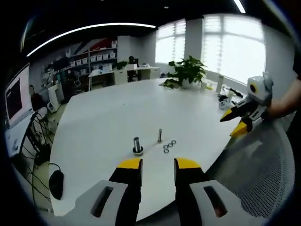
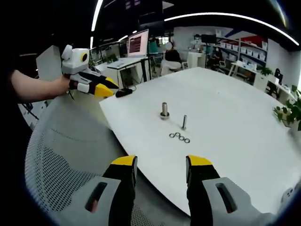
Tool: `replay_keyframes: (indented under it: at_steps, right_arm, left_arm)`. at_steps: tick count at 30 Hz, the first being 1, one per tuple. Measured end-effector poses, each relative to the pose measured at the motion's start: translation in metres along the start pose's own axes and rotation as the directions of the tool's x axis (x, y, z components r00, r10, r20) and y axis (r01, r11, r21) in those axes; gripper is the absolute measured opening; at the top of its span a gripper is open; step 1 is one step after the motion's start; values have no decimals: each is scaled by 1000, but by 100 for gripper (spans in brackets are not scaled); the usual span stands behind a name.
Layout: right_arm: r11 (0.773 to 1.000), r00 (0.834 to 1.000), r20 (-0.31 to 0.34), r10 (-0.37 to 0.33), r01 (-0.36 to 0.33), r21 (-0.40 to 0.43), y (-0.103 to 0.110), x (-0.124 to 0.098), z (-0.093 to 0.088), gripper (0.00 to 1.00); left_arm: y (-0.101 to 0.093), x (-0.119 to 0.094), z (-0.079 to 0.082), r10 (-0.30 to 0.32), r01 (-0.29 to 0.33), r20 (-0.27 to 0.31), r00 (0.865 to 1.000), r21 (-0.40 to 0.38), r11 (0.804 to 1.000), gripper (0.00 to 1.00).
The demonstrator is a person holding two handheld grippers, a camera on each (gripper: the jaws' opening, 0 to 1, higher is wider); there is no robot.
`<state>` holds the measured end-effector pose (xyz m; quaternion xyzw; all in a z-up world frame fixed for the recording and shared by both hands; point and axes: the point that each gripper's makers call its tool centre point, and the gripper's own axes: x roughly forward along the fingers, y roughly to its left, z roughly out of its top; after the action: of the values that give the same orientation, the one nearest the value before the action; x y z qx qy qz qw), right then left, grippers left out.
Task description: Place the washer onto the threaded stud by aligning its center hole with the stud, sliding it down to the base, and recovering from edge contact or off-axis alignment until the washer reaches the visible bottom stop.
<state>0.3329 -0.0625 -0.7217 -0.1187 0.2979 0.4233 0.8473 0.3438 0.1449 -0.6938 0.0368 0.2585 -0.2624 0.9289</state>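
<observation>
Both open and holding nothing: left claw (image 1: 157,165) and right claw (image 2: 160,162), hovering off the near edge of the white tabletop (image 2: 235,108), above a mesh chair back (image 2: 56,155). Ahead of the jaws, wide bare surface. Beyond, a row of washers (image 2: 179,137), then the thin threaded stud (image 2: 184,122) upright just behind, a thicker bolt (image 2: 164,110) beside. No readable writing.
</observation>
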Motion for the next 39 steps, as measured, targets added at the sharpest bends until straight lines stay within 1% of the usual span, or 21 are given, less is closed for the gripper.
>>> replay_keyframes:
  at_steps: [7, 9, 11, 13, 15, 18, 20, 25, 27, 30, 32, 34, 36, 39]
  right_arm:
    - [1000, 1000, 4, -11, 11, -15, 0, 0, 2, 43]
    - [1000, 1000, -3, -12, 12, -20, 0, 0, 0, 43]
    - [1000, 1000, -15, -13, 13, -17, -1, 1, -2, 43]
    - [1000, 1000, -27, -12, 12, -16, -1, 3, -4, 43]
    - [1000, 1000, -31, -5, 5, -14, 0, 3, -4, 43]
    - [1000, 1000, -9, 12, -12, 1, 4, 3, 0, 43]
    - [1000, 1000, -1, 5, -5, 7, 3, 1, 1, 43]
    - [999, 1000, 4, -20, 20, 31, -2, 2, 3, 43]
    - [999, 1000, -3, -23, 23, 33, -2, 2, 2, 43]
    - [999, 999, -35, -28, 29, 31, -1, 5, -4, 43]
    - [999, 998, -57, -34, 34, 7, -1, 6, -8, 44]
    - [999, 997, -72, -33, 33, -3, 0, 7, -10, 44]
    - [999, 996, -80, -35, 35, -9, 0, 8, -11, 44]
    - [999, 995, -87, -45, 45, -2, -2, 7, -13, 44]
  left_arm:
    - [3, -2, 2, 6, -6, 17, 1000, -20, 1000, 25]
    - [3, -2, 2, -1, 2, 23, 1000, -40, 999, 25]
    - [4, -3, 3, 7, -6, 30, 1000, -40, 999, 25]
    - [3, -2, 4, -4, 6, 33, 999, -48, 999, 25]
    - [4, -2, 5, -2, 4, 35, 999, -45, 999, 25]
    - [3, -5, 8, -7, 11, 58, 998, -62, 998, 25]
    - [2, -5, 9, -15, 21, 71, 997, -81, 997, 27]
    - [2, -4, 8, -17, 22, 67, 998, -73, 997, 27]
    - [1, -4, 8, -23, 28, 67, 997, -79, 996, 27]
    - [0, -3, 5, -28, 32, 50, 998, -79, 996, 26]
    - [-1, -3, 4, -34, 37, 48, 998, -77, 996, 26]
    - [-5, -3, 7, -56, 61, 61, 997, -79, 995, 26]
    - [-7, -2, 6, -68, 72, 58, 996, -83, 994, 26]
    - [-7, -3, 9, -67, 72, 71, 995, -75, 995, 26]
